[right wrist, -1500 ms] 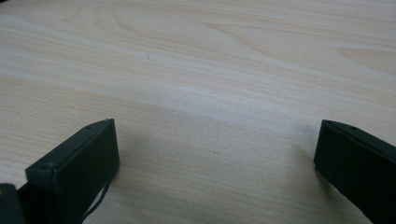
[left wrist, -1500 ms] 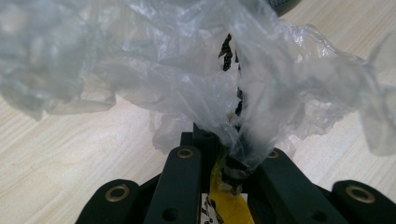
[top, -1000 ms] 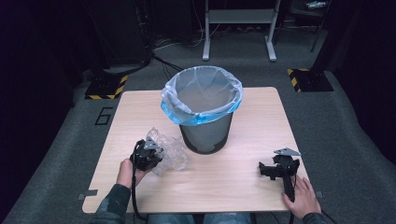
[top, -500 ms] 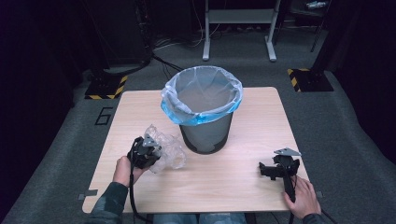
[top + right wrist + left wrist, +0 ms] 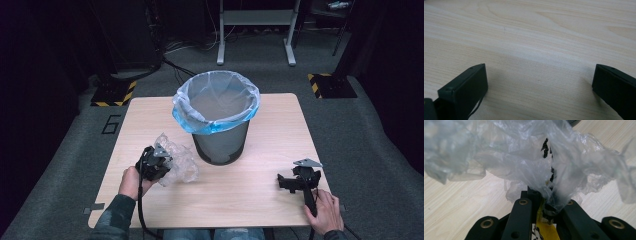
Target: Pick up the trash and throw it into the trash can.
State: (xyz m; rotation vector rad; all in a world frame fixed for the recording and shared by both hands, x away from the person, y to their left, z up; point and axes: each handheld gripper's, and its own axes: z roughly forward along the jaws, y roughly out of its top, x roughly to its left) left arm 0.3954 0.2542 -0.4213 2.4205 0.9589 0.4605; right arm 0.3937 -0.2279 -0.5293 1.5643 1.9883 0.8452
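Clear crumpled plastic (image 5: pixel 176 162) lies low and left of centre on the wooden worktop (image 5: pixel 250 195), just beside the bin (image 5: pixel 219 125) with its blue liner (image 5: pixel 186 122). Left claw (image 5: pixel 156 165) is pinching the plastic, jaws pressed together on a fold of it. Right claw (image 5: pixel 296 181) rests at the lower right, well apart, jaws spread with bare wood between.

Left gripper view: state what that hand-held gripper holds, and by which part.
The left hand-held gripper is shut on a crumpled clear plastic bag, pinching a bunched fold at the bag's near edge. The rest billows loose over the wooden table.
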